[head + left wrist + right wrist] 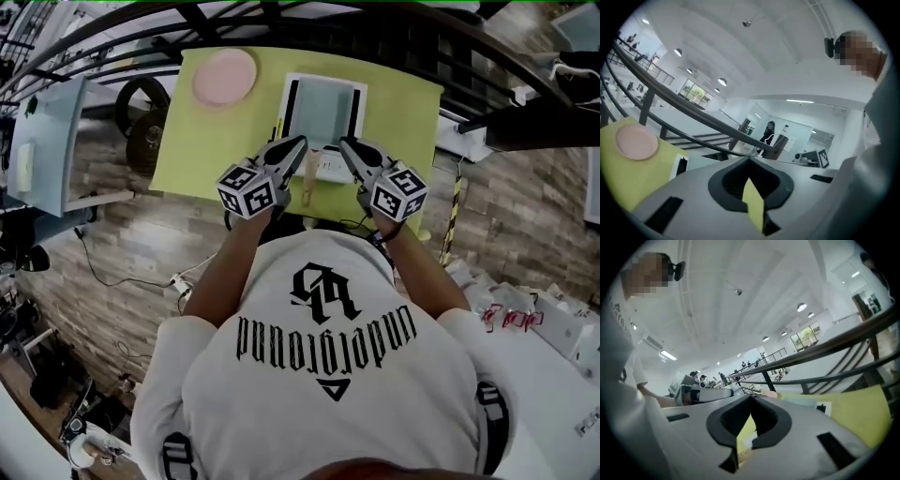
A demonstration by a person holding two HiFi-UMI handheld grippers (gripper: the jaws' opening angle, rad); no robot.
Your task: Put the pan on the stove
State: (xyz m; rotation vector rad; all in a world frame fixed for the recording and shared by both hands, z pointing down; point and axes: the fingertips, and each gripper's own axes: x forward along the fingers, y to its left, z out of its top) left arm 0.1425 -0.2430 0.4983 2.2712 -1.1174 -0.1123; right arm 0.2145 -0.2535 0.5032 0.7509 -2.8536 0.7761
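Observation:
A white-framed stove with a grey top lies on the yellow-green table. I cannot make out a pan in any view. Both grippers hang side by side above the table's near edge, tips pointing toward the stove. The left gripper is shut with nothing between its jaws. The right gripper is shut and empty as well. A pale wooden strip and a small white item lie on the table between and below the grippers.
A pink plate sits at the table's far left corner, also seen in the left gripper view. A dark railing runs behind the table. A white cabinet stands at left; cables trail over the wooden floor.

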